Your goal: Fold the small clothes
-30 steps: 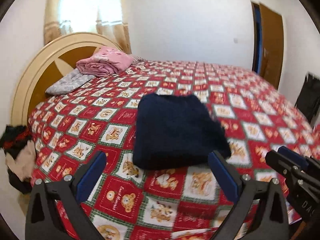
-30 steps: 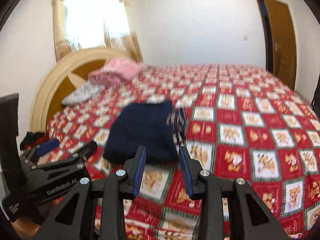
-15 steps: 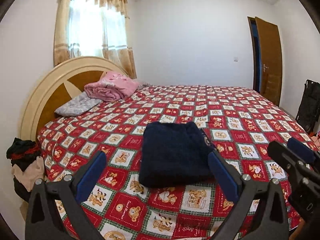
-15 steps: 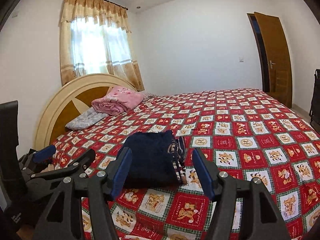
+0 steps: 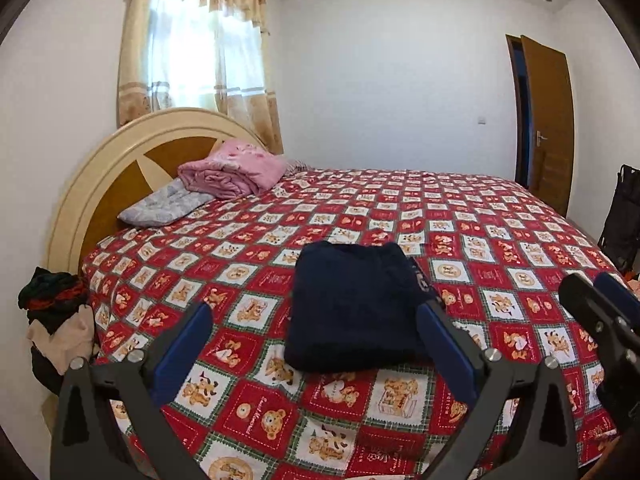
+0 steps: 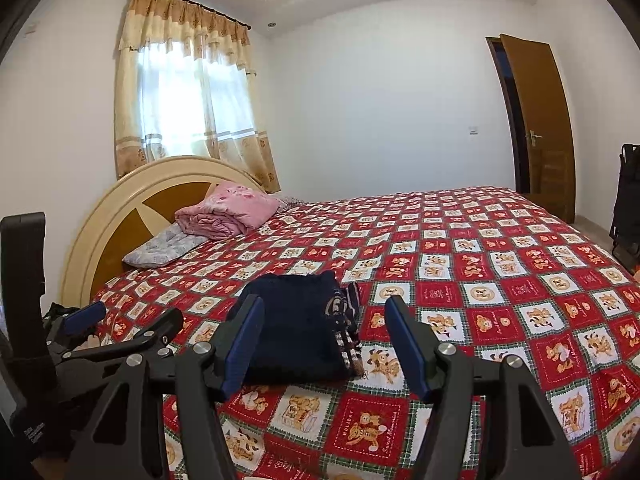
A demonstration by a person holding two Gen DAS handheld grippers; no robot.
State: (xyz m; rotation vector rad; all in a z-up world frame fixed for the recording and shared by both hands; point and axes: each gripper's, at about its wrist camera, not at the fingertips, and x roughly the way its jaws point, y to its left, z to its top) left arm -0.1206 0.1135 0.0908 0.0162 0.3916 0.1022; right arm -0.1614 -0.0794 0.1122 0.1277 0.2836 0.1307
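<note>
Folded navy garment on bed; both jaws apart, empty

Both wrist views near bed edge, share headboard

The left gripper points slightly downward, jaws spread wide, blue pads facing each other, with nothing clamped between them. The right gripper points slightly downward, jaws parted to a moderate width, and nothing is gripped. The two grippers are side by side: the right gripper appears at the right edge of the left wrist view, the left gripper at the left edge of the right wrist view.
</note>
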